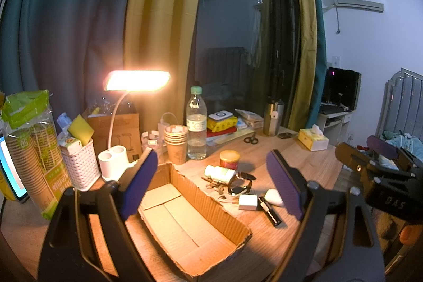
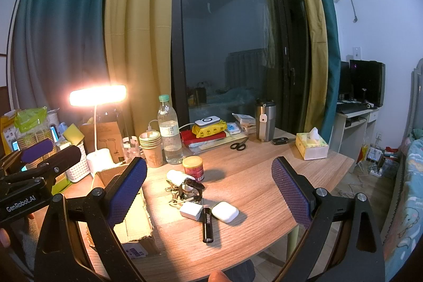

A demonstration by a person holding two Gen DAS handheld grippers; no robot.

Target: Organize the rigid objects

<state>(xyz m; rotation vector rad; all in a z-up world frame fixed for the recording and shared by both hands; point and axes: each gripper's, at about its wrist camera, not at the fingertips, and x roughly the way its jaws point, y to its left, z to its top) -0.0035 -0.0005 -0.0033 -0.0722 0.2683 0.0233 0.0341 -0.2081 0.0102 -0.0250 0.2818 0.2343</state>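
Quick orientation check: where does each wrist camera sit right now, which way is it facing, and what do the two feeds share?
Left wrist: on the open left gripper, above the empty cardboard box, facing the window; the right gripper shows at the right edge.
Right wrist: on the open right gripper, over the table right of the box, facing the window; the left gripper shows at the left edge.
Shared: desk lamp, water bottle, white charger, black flashlight, earbud case.

We see a brown corrugated cardboard box (image 1: 185, 223) on a counter (image 2: 251, 192) of pale wood grain. Near it lie a white earbud case (image 2: 225, 211), a black flashlight (image 2: 207, 227), a white charger cube (image 2: 191, 211) and a red can (image 2: 193, 167) with a yellow lid. The gripper pads (image 2: 126, 192) are dotted purple-blue.
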